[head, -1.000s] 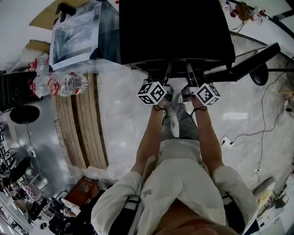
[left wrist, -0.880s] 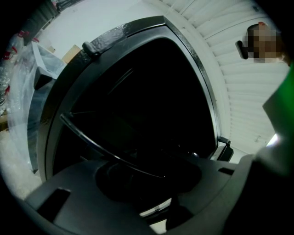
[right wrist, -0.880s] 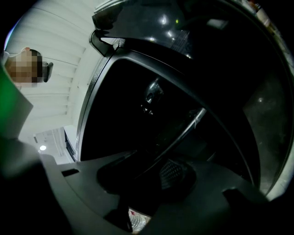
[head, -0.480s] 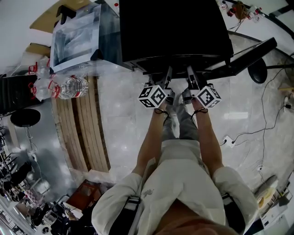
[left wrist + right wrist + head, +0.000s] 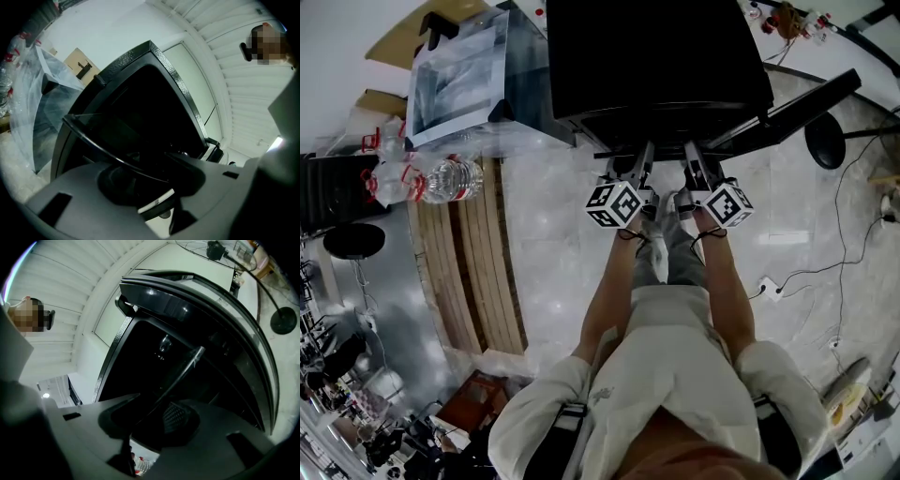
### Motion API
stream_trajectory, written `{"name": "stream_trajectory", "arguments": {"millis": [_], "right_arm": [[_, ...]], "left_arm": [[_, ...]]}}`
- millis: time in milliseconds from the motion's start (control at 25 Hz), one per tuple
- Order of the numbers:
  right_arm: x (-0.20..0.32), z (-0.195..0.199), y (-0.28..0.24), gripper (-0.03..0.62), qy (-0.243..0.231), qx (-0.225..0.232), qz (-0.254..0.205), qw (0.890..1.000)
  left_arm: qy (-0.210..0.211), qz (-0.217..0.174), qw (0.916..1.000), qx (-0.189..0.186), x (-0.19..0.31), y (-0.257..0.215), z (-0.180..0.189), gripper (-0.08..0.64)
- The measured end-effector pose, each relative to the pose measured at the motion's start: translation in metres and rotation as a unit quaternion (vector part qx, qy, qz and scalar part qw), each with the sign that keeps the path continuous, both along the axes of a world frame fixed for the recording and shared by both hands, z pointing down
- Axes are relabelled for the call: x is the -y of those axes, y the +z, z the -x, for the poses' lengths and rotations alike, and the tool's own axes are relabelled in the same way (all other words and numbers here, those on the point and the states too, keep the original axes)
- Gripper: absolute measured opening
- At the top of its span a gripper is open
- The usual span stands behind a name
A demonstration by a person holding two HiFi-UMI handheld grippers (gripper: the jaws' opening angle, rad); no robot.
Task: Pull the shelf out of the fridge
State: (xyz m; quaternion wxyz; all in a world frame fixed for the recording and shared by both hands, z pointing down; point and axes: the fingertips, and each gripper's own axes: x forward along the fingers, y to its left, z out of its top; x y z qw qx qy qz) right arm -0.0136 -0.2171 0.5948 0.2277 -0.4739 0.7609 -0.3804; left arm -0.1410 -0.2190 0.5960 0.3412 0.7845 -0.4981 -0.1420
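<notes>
Over the last second both grippers have drawn back a little toward the person. In the head view the left gripper (image 5: 639, 161) and the right gripper (image 5: 692, 159) sit lower in the picture than they did, farther from the black fridge (image 5: 656, 56), and a thin dark front edge now shows just outside the cabinet's mouth between them. Each tool is pinching the shelf (image 5: 101, 146). The left gripper view has its jaws pressed together on the dark-rimmed pane that runs slantwise across the fridge opening. The right gripper view shows the same rim passing between its own jaws, which have tightened the last bit and now clamp it. The shelf is thus partly out, its front edge held at two points side by side; the rest lies in the dark interior, where I cannot tell how much of the runner is left. The fridge door (image 5: 797, 103) stands swung wide to the right, clear of the path. I judge the pull to be under way but early, and it calls for an even, level draw with both hands, since a skewed pull could jam the pane in its rails or let it tip once it clears
</notes>
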Motion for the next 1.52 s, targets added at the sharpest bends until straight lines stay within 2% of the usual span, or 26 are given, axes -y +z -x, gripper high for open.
{"name": "stream_trajectory", "arguments": {"millis": [1520], "right_arm": [[-0.091,0.006,-0.019,0.115,-0.004,-0.009,0.006,1.0]], "left_arm": [[0.031,-0.001,0.9995,-0.002,-0.085,-0.018,0.004,0.17]]}}
